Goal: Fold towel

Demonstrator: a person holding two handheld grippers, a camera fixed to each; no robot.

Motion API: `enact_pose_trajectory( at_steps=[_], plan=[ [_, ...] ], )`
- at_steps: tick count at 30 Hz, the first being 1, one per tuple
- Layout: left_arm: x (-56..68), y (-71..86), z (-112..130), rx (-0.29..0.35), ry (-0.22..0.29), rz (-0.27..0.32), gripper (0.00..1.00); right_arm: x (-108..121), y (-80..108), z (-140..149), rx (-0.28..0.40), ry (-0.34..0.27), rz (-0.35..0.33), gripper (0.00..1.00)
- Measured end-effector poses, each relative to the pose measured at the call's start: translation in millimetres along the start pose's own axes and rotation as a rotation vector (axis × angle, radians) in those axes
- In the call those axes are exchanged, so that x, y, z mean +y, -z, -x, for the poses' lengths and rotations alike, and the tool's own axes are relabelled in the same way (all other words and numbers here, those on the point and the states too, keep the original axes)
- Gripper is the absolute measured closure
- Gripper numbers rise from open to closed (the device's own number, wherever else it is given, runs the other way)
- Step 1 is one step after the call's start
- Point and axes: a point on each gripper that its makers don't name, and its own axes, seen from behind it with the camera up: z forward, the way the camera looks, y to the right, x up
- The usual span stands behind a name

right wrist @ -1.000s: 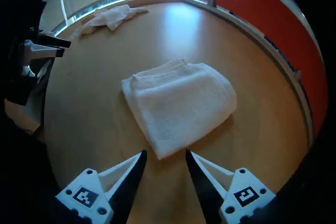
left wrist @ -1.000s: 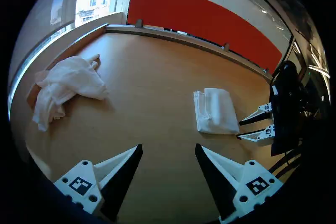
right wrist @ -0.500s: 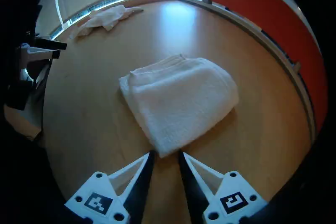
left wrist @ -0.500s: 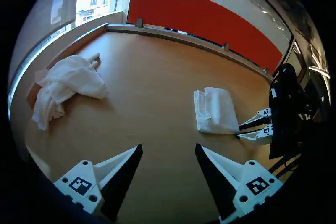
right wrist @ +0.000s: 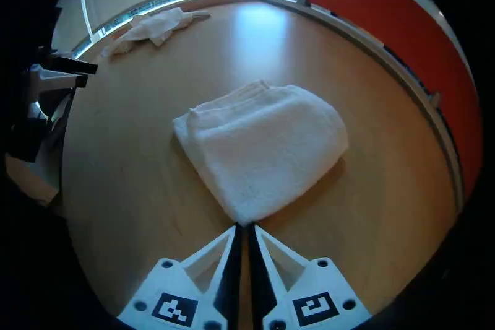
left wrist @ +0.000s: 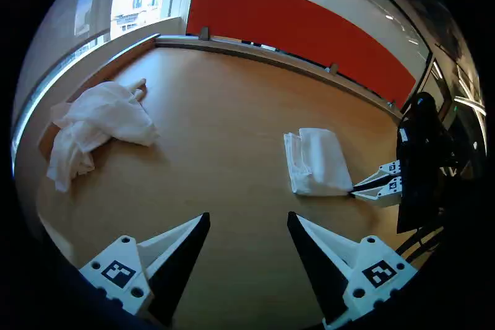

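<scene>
Towel, folded, soft and limp, lay on surface well apart from crumpled cloth; right tool clenched at corner farthest from cloth, likely best hold; left tool released.

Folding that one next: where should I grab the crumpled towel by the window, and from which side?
Probably the loose tail of the crumpled towel, trailing toward the open left tongs: it lies thin, clear of the bunched heap. Come in low from that near side.
</scene>
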Motion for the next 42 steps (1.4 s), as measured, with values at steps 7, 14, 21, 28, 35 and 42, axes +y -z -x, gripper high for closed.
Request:
enact_pose_trajectory(
  at_steps=[7,14,21,28,35,42],
  plan=[
    [1.9,0.3,0.4,0.0,-0.003,0.003,0.07,0.7,4.1,-3.6,0.013,0.009,0.003,0.98],
    [2.5,0.4,-2.6,0.005,-0.005,0.006,0.07,5.7,14.5,-14.8,0.045,0.027,0.018,0.98],
    [6.0,1.6,-10.0,0.018,-0.011,0.015,0.07,18.1,34.4,-42.1,0.102,0.058,0.058,0.98],
    [10.1,1.6,-17.8,0.032,-0.022,0.028,0.07,31.3,61.5,-84.0,0.186,0.084,0.098,0.98],
    [15.3,1.5,-25.8,0.044,-0.032,0.043,0.07,42.0,96.9,-127.8,0.274,0.125,0.139,0.98],
    [23.2,1.4,-33.0,0.054,-0.049,0.063,0.07,49.7,129.8,-150.3,0.322,0.147,0.178,0.98]
  ],
)
